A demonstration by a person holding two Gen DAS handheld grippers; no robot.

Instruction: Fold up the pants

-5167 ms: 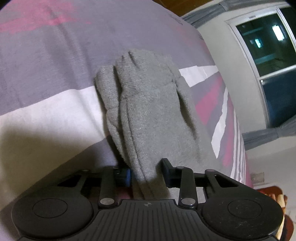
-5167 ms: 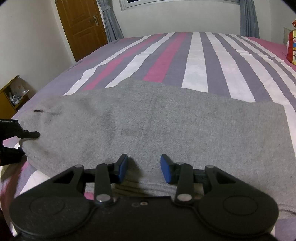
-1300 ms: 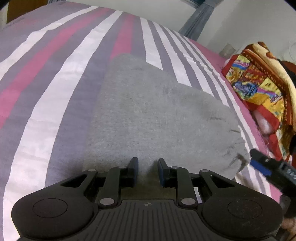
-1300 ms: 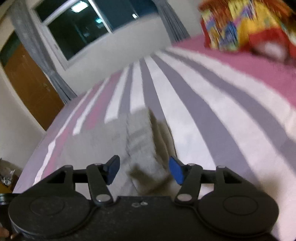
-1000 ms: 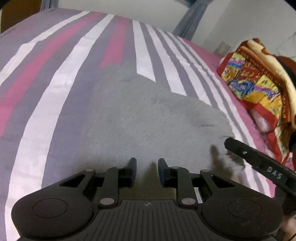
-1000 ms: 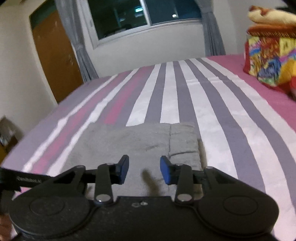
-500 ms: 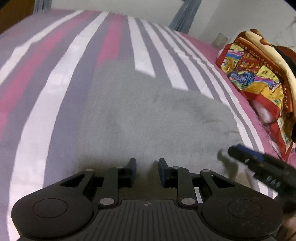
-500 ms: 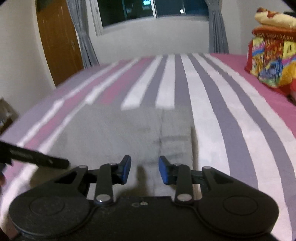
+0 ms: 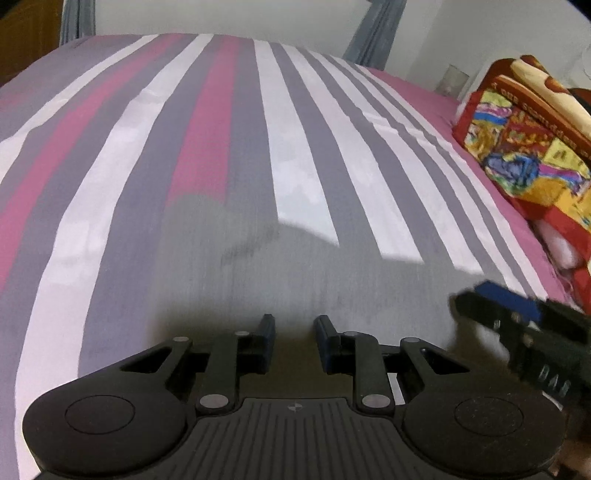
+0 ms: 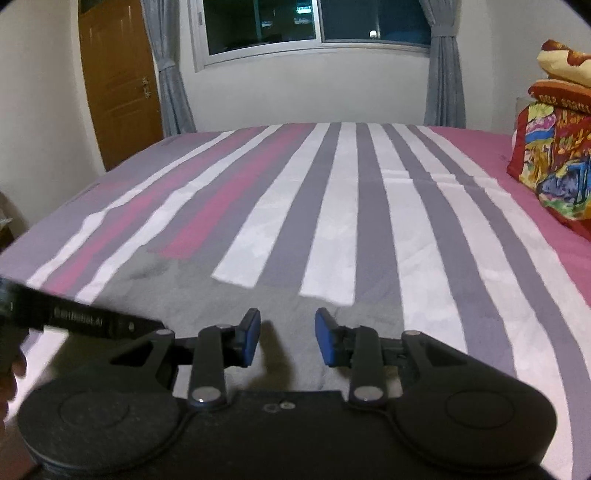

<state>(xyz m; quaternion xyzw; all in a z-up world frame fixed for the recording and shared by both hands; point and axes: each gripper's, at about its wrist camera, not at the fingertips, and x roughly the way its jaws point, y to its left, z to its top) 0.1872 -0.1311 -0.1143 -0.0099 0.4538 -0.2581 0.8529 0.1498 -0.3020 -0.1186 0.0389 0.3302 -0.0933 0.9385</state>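
Note:
The grey pants [image 9: 295,266] lie folded flat on the striped bed [image 9: 303,147]; in the right wrist view the pants [image 10: 207,295] fill the near middle. My left gripper [image 9: 293,321] hovers over their near edge, its blue pads a narrow gap apart with nothing between them. My right gripper [image 10: 287,314] is open a little wider over the same near edge, also holding nothing. Each view catches the other gripper from the side: the right gripper's fingers [image 9: 495,299] at the right, the left gripper's finger [image 10: 92,319] at the left.
A pile of colourful folded blankets [image 9: 524,147] sits on the bed's right side, seen too as blankets [image 10: 554,166]. Beyond the bed are a wall with a window [image 10: 314,22], grey curtains and a wooden door [image 10: 118,81]. A hand [image 10: 11,373] shows at the left edge.
The left gripper let go of the pants it held five seconds ago, and they now lie folded. Over the last second both grippers drew back toward the pants' near edge.

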